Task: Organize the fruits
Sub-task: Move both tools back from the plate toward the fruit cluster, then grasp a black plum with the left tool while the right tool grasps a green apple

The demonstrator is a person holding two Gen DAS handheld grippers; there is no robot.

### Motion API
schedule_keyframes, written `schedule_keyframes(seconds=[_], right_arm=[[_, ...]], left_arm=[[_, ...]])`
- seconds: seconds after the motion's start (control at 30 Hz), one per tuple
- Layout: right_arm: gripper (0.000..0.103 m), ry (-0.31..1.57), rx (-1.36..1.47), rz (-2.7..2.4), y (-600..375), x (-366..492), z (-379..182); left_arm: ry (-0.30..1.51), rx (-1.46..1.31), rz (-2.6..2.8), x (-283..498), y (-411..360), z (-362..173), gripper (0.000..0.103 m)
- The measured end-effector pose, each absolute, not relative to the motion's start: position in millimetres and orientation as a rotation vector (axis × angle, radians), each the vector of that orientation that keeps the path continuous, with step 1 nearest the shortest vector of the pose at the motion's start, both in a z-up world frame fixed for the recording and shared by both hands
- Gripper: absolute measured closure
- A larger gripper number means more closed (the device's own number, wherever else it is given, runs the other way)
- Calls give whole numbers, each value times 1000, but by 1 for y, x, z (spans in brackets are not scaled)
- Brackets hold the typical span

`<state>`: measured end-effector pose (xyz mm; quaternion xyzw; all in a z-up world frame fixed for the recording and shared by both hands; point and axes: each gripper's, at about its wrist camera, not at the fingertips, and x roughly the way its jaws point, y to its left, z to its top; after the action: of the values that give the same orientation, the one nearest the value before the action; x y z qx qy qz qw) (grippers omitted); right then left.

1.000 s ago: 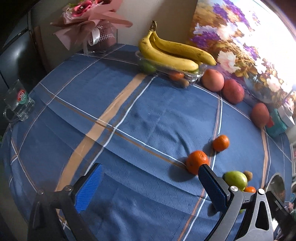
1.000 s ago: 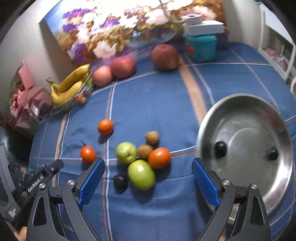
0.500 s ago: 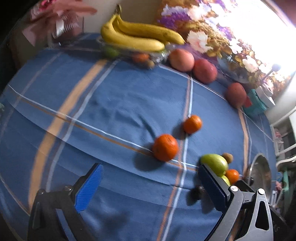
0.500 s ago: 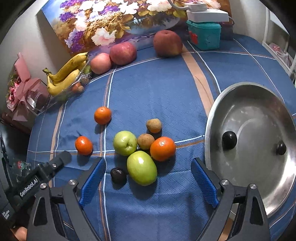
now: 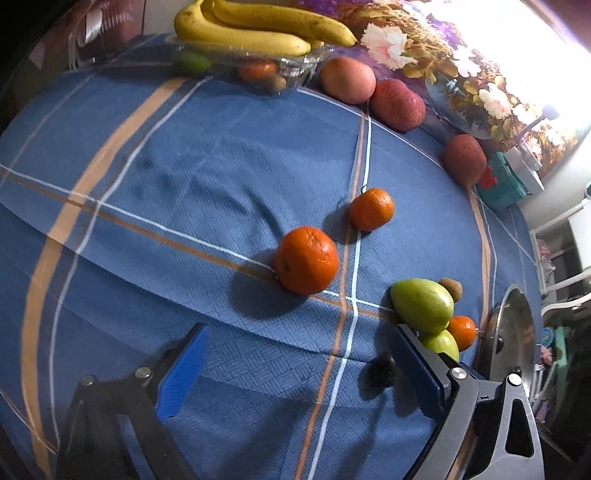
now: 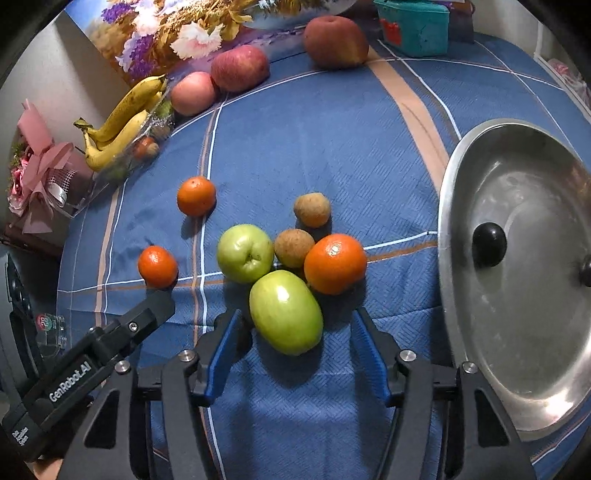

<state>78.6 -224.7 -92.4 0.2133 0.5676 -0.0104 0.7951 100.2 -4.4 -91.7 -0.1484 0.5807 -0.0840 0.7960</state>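
Observation:
My right gripper [image 6: 295, 347] is open, its blue pads either side of the near end of a large green fruit [image 6: 285, 312], not touching it. Behind that fruit lie a green apple [image 6: 245, 253], a big orange [image 6: 335, 263] and two brown kiwis [image 6: 294, 247]. A dark small fruit [image 5: 380, 367] lies beside my left finger. My left gripper [image 5: 299, 373] is open and empty, just short of an orange [image 5: 306, 260]; a second orange [image 5: 372, 209] lies beyond. A steel bowl [image 6: 517, 332] at the right holds two dark fruits [image 6: 489, 244].
Bananas [image 5: 258, 31] rest on a clear tray [image 5: 295, 68] at the back, with three red apples [image 5: 397, 104] along a flower painting [image 6: 192, 33]. A teal box [image 6: 413, 26] stands at the far right, a pink bouquet [image 6: 37, 166] and a glass mug [image 6: 50, 328] at the left.
Both grippers moved forward toward the fruit. The right one came down around the large green fruit and its jaws narrowed. The left one swung right and closed in on the nearer orange.

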Motion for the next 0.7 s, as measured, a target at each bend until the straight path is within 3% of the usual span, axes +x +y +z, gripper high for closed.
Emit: schedule_keyframes(seconds=[0.27, 0.4, 0.6, 0.7], right_arm=[[46, 1230, 394, -21, -214, 83, -99], [59, 1220, 429, 0, -216, 84, -98], [59, 1221, 455, 5, -220, 78, -94], [59, 1224, 462, -8, -226, 71, -90]], left_arm=[[1229, -288, -157, 101, -5, -91, 6], [1228, -366, -184, 103, 2, -90, 6], [1210, -403, -203, 102, 3, -85, 6], [1217, -400, -215, 103, -3, -86, 12]])
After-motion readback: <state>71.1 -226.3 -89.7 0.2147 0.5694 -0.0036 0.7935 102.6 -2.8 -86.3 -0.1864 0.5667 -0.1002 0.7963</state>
